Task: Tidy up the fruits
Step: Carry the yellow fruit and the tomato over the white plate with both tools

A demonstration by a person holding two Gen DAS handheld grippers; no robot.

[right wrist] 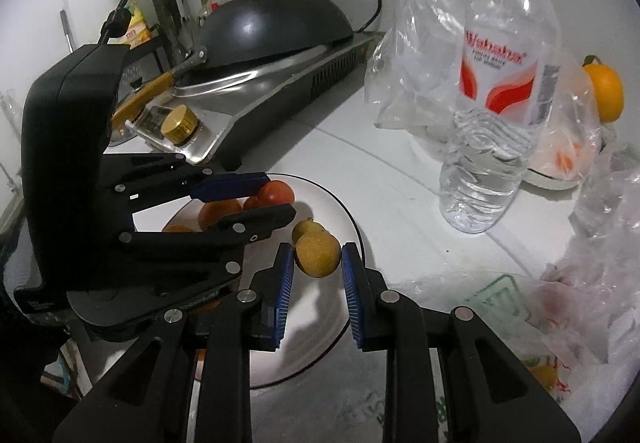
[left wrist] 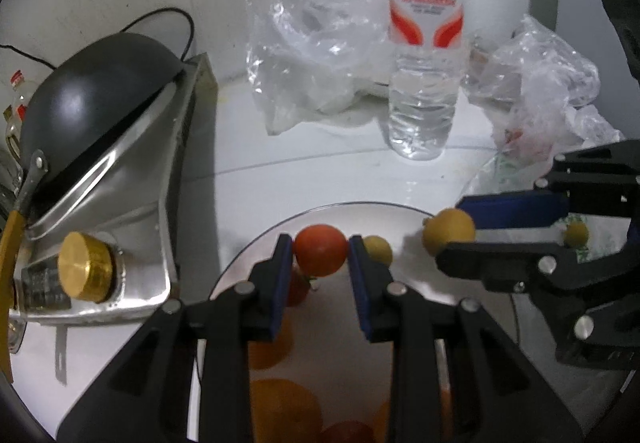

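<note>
My left gripper (left wrist: 321,249) is shut on a red tomato (left wrist: 320,250) above a white plate (left wrist: 352,307); it also shows in the right wrist view (right wrist: 256,199). My right gripper (right wrist: 318,257) is shut on a small yellow round fruit (right wrist: 318,254) over the plate's rim (right wrist: 352,219); in the left wrist view that gripper (left wrist: 460,227) holds the fruit (left wrist: 448,232). A second yellow fruit (right wrist: 306,229) lies on the plate. Oranges (left wrist: 280,403) and another tomato (left wrist: 298,287) lie on the plate, partly hidden by the fingers.
A water bottle (right wrist: 496,103) stands behind the plate. Clear plastic bags (left wrist: 312,43) lie at the back and right. A gas stove with a dark wok (left wrist: 96,95) stands at the left. An orange (right wrist: 608,93) sits at the far right. One more yellow fruit (left wrist: 576,233) lies on a printed bag.
</note>
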